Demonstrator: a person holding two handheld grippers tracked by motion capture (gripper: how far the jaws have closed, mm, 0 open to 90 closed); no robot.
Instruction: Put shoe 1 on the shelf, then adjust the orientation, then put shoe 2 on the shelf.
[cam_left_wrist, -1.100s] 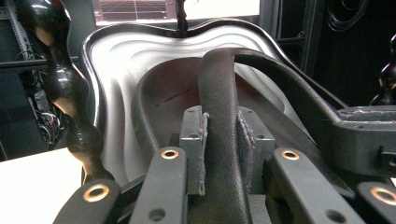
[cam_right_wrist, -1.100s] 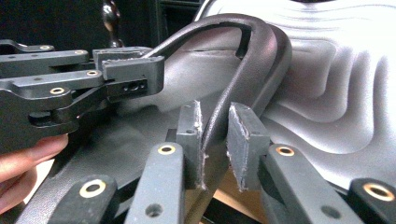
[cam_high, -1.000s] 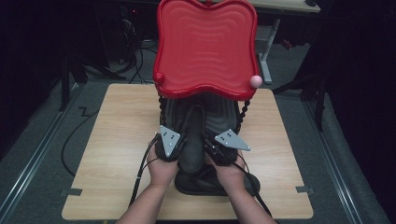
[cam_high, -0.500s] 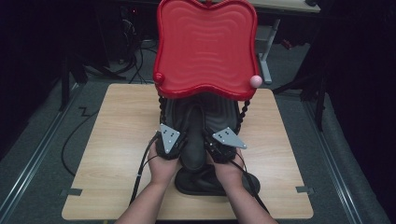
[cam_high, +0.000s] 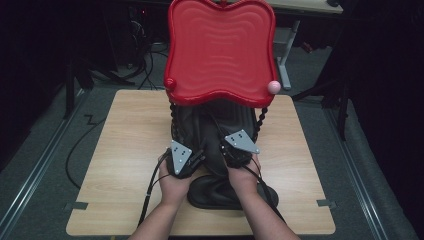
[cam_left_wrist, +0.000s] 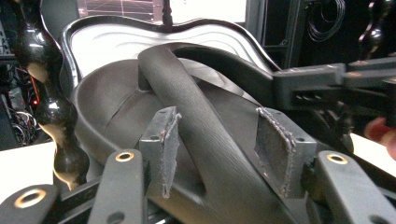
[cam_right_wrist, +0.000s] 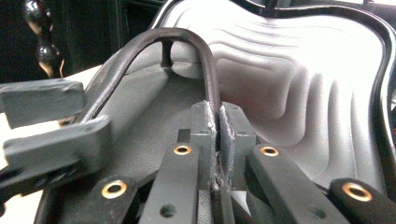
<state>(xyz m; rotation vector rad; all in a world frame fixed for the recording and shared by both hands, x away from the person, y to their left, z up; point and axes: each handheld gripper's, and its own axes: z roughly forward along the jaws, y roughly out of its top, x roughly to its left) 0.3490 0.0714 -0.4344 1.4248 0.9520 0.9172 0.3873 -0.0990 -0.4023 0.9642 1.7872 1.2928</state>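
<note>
A black flip-flop sandal (cam_high: 210, 130) lies on the wooden table (cam_high: 125, 150) under a raised red wavy tray (cam_high: 220, 50). My left gripper (cam_left_wrist: 217, 135) is open, and its jaws have just been opening. The sandal's wide strap (cam_left_wrist: 187, 93) runs between the pads without being pressed. My right gripper (cam_right_wrist: 215, 116) is shut on the thin edge of the strap (cam_right_wrist: 140, 42), which arches up from the footbed. In the high view the left gripper (cam_high: 187, 160) and the right gripper (cam_high: 235, 150) sit side by side at the sandal's near end.
A second black sandal (cam_high: 220, 192) lies at the table's near edge between the forearms. Black beaded posts (cam_high: 173, 115) carry the red tray, which has a pink ball (cam_high: 273, 86) at its right corner. Bare tabletop lies to the left and right. Dark floor and cables surround the table.
</note>
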